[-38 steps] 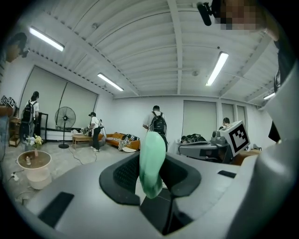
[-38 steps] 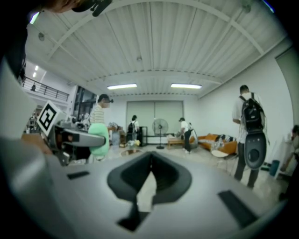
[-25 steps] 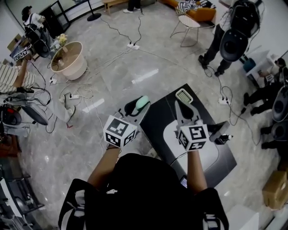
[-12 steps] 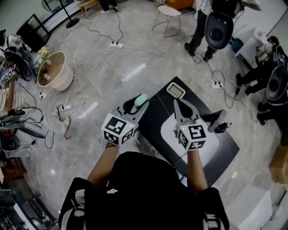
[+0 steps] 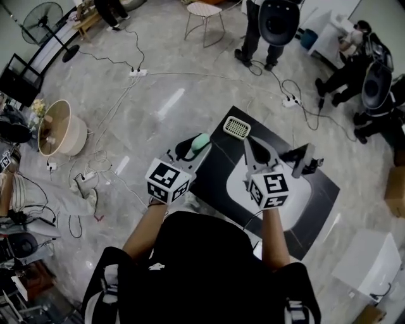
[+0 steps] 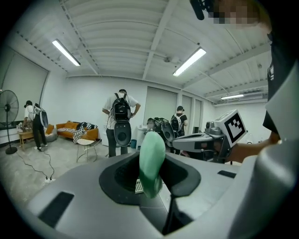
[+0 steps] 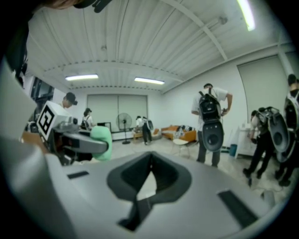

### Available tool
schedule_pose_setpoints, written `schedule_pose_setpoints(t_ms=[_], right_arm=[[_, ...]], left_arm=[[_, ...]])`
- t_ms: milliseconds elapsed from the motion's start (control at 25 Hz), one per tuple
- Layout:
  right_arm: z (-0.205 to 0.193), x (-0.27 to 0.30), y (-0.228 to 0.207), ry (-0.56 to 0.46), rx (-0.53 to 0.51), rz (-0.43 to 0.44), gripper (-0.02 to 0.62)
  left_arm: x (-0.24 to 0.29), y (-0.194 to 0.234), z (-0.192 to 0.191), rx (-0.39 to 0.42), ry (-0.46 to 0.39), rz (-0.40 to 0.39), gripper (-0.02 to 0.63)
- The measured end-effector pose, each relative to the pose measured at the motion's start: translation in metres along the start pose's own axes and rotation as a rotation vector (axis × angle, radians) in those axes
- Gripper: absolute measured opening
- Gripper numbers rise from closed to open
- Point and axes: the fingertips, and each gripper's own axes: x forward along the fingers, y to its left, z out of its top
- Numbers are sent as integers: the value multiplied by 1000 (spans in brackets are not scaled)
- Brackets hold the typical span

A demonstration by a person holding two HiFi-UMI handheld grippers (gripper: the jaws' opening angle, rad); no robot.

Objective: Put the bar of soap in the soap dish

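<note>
A pale green bar of soap [image 5: 200,142] is pinched on edge between the jaws of my left gripper [image 5: 190,147], which hangs over the floor just left of the black table [image 5: 319,193]. In the left gripper view the soap [image 6: 152,161] fills the gap of the left gripper [image 6: 152,164]. The white slotted soap dish [image 5: 236,127] sits on the table's far corner, a little right of and beyond the soap, and peeks past it [image 6: 139,186]. My right gripper [image 5: 255,150] hovers over the table with its tips together [image 7: 150,155], holding nothing.
A dark fixture [image 5: 304,159] stands on the table by a white inlay [image 5: 297,205]. Cables and power strips [image 5: 137,72] cross the floor. A beige basket [image 5: 54,126], a chair [image 5: 204,14], a white box [image 5: 367,266] and several people with backpacks [image 5: 272,25] surround the area.
The left gripper with the soap has come closer to the soap dish. The right gripper stays over the table, still shut. The head view has swung, shifting the whole room.
</note>
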Motion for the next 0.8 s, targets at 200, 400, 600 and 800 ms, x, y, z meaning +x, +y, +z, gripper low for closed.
schedule_pose_setpoints(t_ms=[200,400,600,800], right_arm=[[-6,5,-26,22,18,-110,35],[-18,4,-42,48,56,-208,35],[-44,-1,-54,98,98,-288,35],[-66,-7,-67,154,137,-353,35]], left_arm=[[28,4,-10,17,71,-112,135],[55,0,-29,47,143,-228,135],[78,-5,-61,43,237,-327,135],[98,-10,-89,9,342,-396,135]])
